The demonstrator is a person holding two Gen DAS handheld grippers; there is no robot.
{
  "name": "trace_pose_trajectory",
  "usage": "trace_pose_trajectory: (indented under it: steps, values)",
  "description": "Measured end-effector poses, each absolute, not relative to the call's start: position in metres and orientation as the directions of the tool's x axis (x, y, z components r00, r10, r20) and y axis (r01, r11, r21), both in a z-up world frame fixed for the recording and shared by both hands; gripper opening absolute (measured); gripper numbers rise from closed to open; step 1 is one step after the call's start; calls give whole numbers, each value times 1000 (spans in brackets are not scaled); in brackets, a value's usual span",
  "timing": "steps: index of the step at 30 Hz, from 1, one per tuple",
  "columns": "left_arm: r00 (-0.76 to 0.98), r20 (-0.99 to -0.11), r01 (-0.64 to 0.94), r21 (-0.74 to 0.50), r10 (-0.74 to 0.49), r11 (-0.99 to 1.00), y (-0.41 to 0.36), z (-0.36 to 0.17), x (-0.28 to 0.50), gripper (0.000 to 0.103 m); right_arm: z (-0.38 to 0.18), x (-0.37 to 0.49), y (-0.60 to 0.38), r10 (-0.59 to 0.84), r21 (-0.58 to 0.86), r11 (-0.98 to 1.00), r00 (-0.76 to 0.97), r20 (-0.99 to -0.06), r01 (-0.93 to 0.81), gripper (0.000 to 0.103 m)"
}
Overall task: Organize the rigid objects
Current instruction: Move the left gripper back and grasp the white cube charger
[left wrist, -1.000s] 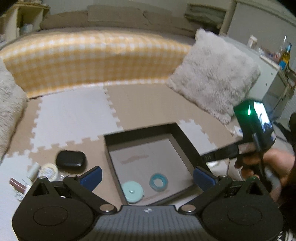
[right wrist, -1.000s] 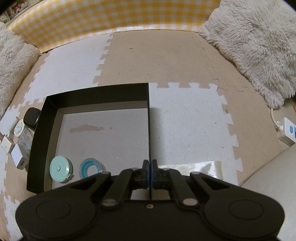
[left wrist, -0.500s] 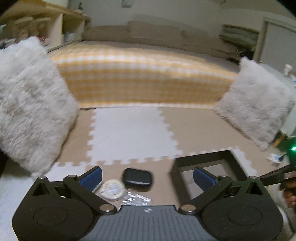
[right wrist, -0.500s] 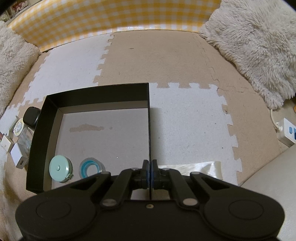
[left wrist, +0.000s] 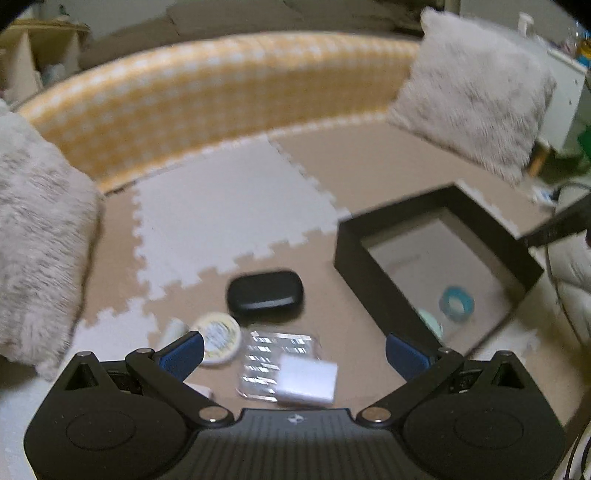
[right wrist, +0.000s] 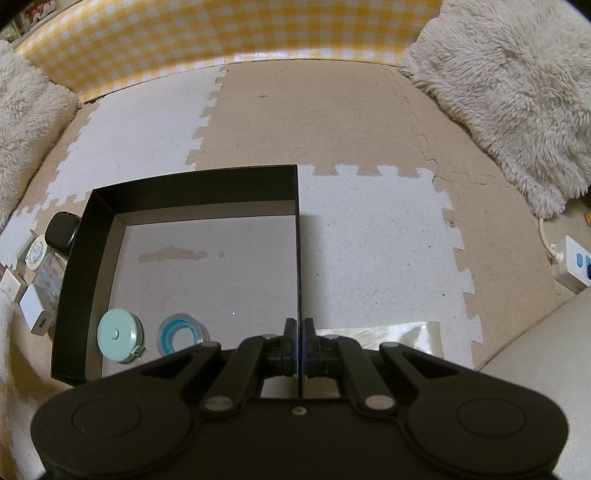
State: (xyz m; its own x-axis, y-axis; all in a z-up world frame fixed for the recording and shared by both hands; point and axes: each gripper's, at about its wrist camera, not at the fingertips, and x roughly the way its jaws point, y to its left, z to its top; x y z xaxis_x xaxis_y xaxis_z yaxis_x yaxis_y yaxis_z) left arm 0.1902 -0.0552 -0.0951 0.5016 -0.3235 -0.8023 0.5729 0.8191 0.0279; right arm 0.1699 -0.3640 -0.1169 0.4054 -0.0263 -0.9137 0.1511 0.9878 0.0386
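Note:
My right gripper (right wrist: 299, 332) is shut on the right wall of the black box (right wrist: 297, 229), which stands on the foam floor mat. Inside the box lie a mint round tape measure (right wrist: 119, 335) and a blue tape ring (right wrist: 181, 334). My left gripper (left wrist: 293, 354) is open and hovers over loose items left of the box (left wrist: 369, 280): a black case (left wrist: 265, 295), a round tin (left wrist: 218, 338), a clear plastic box (left wrist: 273, 354) and a white charger cube (left wrist: 308, 380). Nothing is between its fingers. These items also show as the case (right wrist: 61, 232), tin (right wrist: 37, 253) and cube (right wrist: 35, 310).
Fluffy pillows lie at the left (left wrist: 33, 243) and the right (right wrist: 517, 96). A yellow checked bed edge (right wrist: 221, 33) runs along the back. A white power strip (right wrist: 572, 266) and a shiny sheet (right wrist: 391, 332) lie right of the box.
The left gripper has swung from over the box to the left and sunk toward the loose items, which now lie between its open fingers' line of sight. The right gripper has kept still.

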Motion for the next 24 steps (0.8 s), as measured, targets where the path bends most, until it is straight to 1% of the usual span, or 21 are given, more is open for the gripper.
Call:
trace_pose_trajectory:
  steps: [2,3,5,7,12,18,24]
  values:
    - [474,-822,590,29,-317,807,-60,-103,190,97,-117,170,-364,-26,39,988,405,-914,151,3]
    - [458,-832,596,27,-312,803,-62,-108,191,89,-117,170,-364,-26,39,988,405,-914,151,3]
    - [424,-853,604,16,-304,796,-64,-118,192,75,-117,170,-364,-27,38,988,405,-914,151,3]
    - [398,-869,618,15,-296,786,-65,-128,193,64,-117,170,-364,-27,38,988,405,-914,151,3]
    - [388,-880,608,20,-275,794,-61,-143,197,63,-117,170,-364,-27,38,988,405,-914,151,3]
    - [402,-865,614,12,-300,789,-62,-144,199,61,-117,171,-363,-31,32,988,402,-915,150,3]
    - [407,-865,620,27,-292,784,-67,-146,198,55,-117,171,-363,-31,32,988,402,-915,150,3]
